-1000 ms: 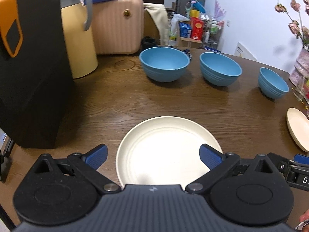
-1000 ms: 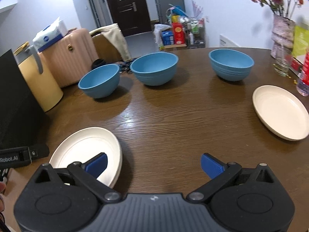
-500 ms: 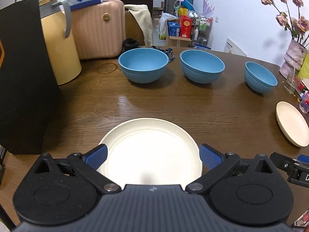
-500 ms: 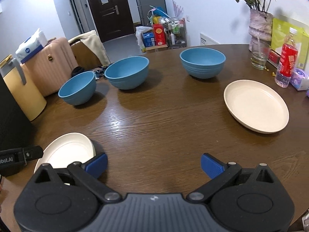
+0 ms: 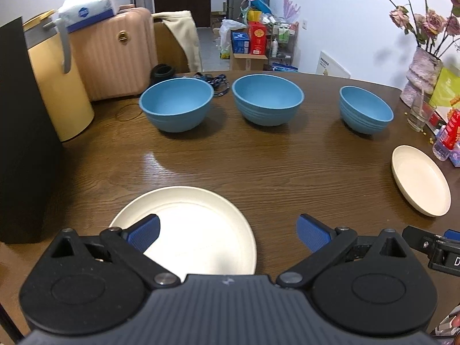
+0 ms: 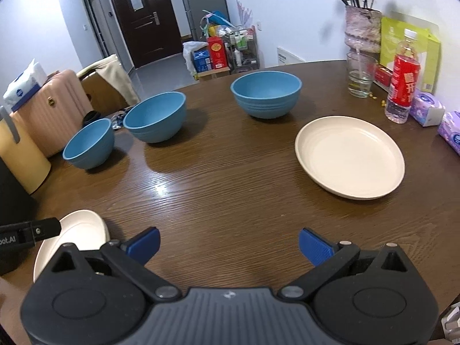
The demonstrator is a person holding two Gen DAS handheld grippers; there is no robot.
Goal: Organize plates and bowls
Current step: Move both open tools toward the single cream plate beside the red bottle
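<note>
A dark wooden surface (image 5: pixel 258 166) held three blue bowls and two cream plates. The left gripper (image 5: pixel 228 231) hovered low at the near edge with its blue-padded fingers (image 5: pixel 143 231) spread wide and released, grasping nothing. The near plate (image 5: pixel 198 230) lay flat directly below and ahead of it, offset toward the left finger, whose pad overlapped the plate's left part in the left wrist view (whether it touched the plate could not be told); the right finger sat over bare wood just past the plate's right rim.

The right gripper (image 6: pixel 228 243) was also released and empty, fingers wide apart above bare wood. From its camera the near plate (image 6: pixel 77 230) showed only partly at the lower left, beside the gripper's left finger and partly hidden behind the other gripper's black body. The far plate (image 6: pixel 349 156) lay well ahead and to the right of the right gripper, upright and apart from everything else.

The bowls stood in a row across the far side: the left bowl (image 5: pixel 176 103), the middle bowl (image 5: pixel 267 99) and the right bowl (image 5: pixel 365 109), each upright, empty and separate. A glass (image 6: pixel 359 74), a red-labelled bottle (image 6: pixel 402 92) and a vase of dried flowers (image 6: pixel 362 28) stood at the right edge.
</note>
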